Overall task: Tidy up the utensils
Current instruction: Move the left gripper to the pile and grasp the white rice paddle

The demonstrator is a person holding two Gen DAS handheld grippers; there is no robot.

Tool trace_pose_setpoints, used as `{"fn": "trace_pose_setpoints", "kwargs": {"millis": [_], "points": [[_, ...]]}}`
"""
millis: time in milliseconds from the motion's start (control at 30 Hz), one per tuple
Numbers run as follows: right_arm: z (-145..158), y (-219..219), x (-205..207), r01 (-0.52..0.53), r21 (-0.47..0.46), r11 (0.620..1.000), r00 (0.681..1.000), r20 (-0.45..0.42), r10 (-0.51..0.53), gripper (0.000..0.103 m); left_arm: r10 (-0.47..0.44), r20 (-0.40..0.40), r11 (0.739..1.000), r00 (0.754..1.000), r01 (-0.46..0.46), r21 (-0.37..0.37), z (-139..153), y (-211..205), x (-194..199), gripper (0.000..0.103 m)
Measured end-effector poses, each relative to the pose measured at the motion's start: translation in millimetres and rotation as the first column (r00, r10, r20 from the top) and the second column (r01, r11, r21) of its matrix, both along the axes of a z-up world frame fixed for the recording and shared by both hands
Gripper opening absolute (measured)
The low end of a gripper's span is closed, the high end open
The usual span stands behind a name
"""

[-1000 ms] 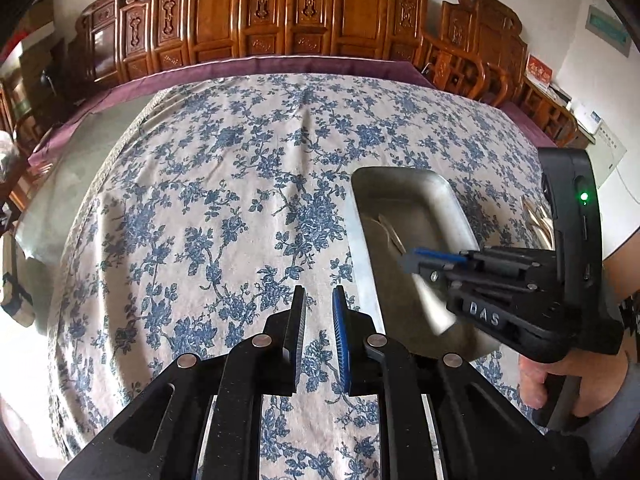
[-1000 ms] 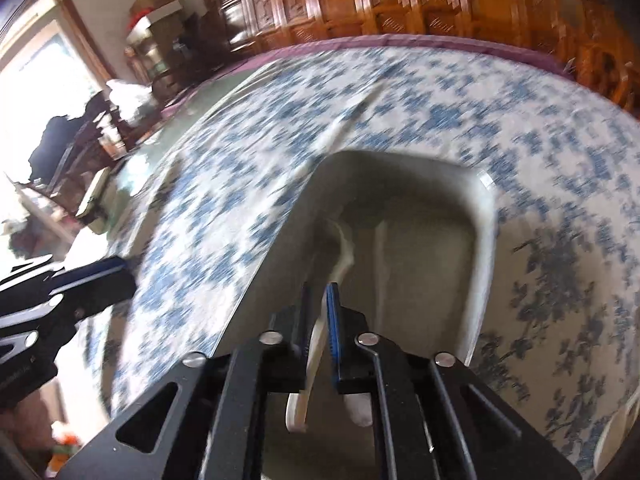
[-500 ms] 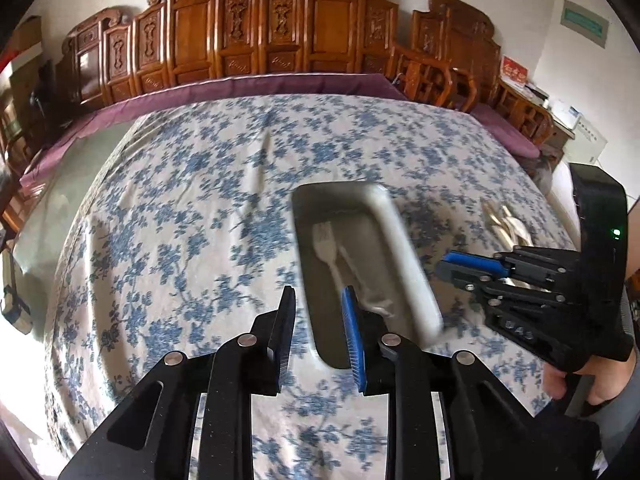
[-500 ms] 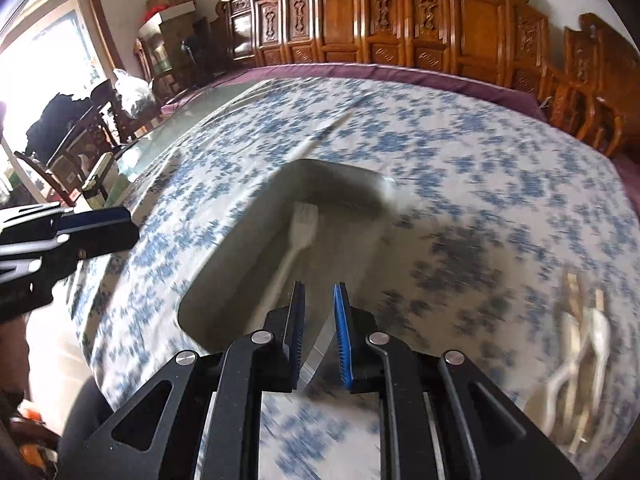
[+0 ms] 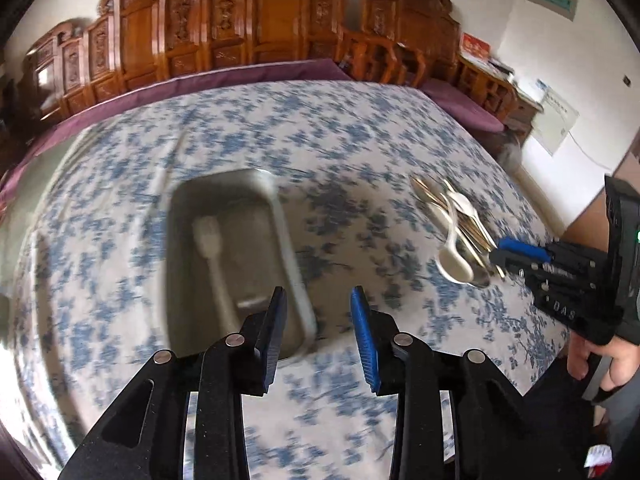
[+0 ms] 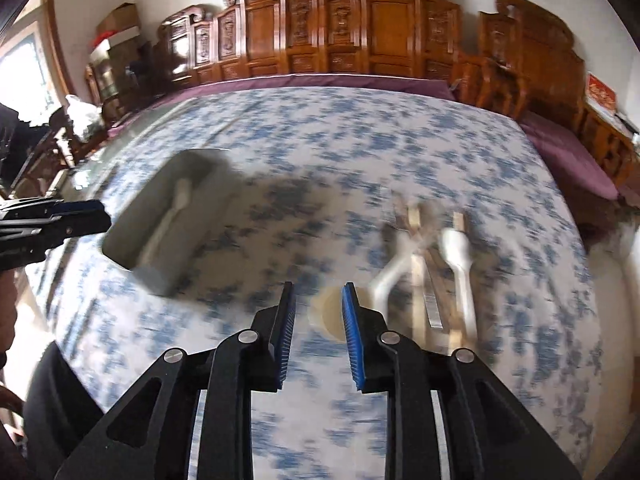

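Note:
A metal tray (image 5: 288,240) lies on the blue-flowered tablecloth with a white fork (image 5: 212,248) inside; it also shows in the right wrist view (image 6: 160,272), fork (image 6: 172,216) in it. A pile of utensils (image 5: 460,236) lies to the tray's right, with white and metal spoons; in the right wrist view the pile (image 6: 432,264) is blurred. My left gripper (image 5: 318,320) is open and empty above the tray's near right corner. My right gripper (image 6: 318,312) is open and empty, just left of the pile; it shows in the left wrist view (image 5: 516,252) beside the pile.
The tablecloth (image 5: 340,140) covers a wide table with a purple border (image 6: 320,80) at the back. Carved wooden chairs (image 5: 260,20) line the wall behind. A pale round object (image 6: 330,312) lies near the right gripper's fingertips.
The right gripper let go of the white fork in the tray, swung right toward the utensil pile and opened. The left gripper opened and shifted so the tray sits left of it.

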State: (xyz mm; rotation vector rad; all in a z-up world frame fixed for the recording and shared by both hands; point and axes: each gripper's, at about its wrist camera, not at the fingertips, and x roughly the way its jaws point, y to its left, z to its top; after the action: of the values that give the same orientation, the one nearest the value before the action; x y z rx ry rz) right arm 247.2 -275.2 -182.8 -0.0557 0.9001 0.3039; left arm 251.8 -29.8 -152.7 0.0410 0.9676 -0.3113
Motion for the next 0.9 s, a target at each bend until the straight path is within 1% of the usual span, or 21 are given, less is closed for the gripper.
{"fn": "trace_pose_setpoints", "kwargs": {"millis": [33,133,267,400,433,500,600,700,833,900], "points": [[-4.2,-6.6,3.4,0.011,0.004,1.000,1.000,-0.003,-0.011,0.033,-0.016,-0.009,1.000,1.000,0.016,0.007,-6.6,-13.5,3.0,0.031],[-18.8,-25.7,15.5,0.034,-0.027,0.999,0.999,-0.007,-0.035,0.034,-0.049,-0.045,0.999,0.998,0.050,0.021,-25.8,-44.8,12.0,0.031],[-36.1,-51.0,29.7,0.091,0.027,0.996,0.996,-0.029,-0.090,0.034,-0.070,-0.091,0.997,0.993,0.072,0.020,-48.2,-71.2,24.9,0.031],[-46.7,-63.6,36.4,0.116,0.049,0.992,0.993,-0.016,-0.115,0.034,-0.085,-0.122,0.996,0.989,0.087,0.017,-66.5,-94.3,38.4,0.031],[-48.5,-64.4,38.4,0.118,0.054,0.992,0.993,-0.016,-0.117,0.034,-0.088,-0.126,0.996,0.988,0.091,0.018,-69.2,-97.8,40.7,0.031],[-54.3,-64.1,42.7,0.112,0.032,0.993,0.994,-0.013,-0.111,0.034,-0.089,-0.141,0.996,0.986,0.092,0.014,-77.2,-109.0,48.6,0.031],[-57.3,-63.7,41.8,0.090,0.028,0.996,0.996,-0.005,-0.090,0.034,-0.083,-0.169,0.996,0.982,0.080,-0.026,-84.6,-121.3,59.4,0.031],[-55.9,-69.8,41.1,0.094,0.050,0.994,0.996,0.002,-0.095,0.034,-0.091,-0.164,0.996,0.982,0.086,-0.033,-88.3,-136.6,66.0,0.031],[-54.0,-80.3,42.4,0.109,0.085,0.990,0.994,0.011,-0.110,0.034,-0.095,-0.180,0.995,0.979,0.089,-0.036,-95.4,-148.1,71.1,0.031],[-55.6,-83.6,43.6,0.121,0.082,0.989,0.993,0.004,-0.122,0.034,-0.095,-0.186,0.995,0.978,0.088,-0.046,-96.8,-149.1,70.6,0.031]]}}
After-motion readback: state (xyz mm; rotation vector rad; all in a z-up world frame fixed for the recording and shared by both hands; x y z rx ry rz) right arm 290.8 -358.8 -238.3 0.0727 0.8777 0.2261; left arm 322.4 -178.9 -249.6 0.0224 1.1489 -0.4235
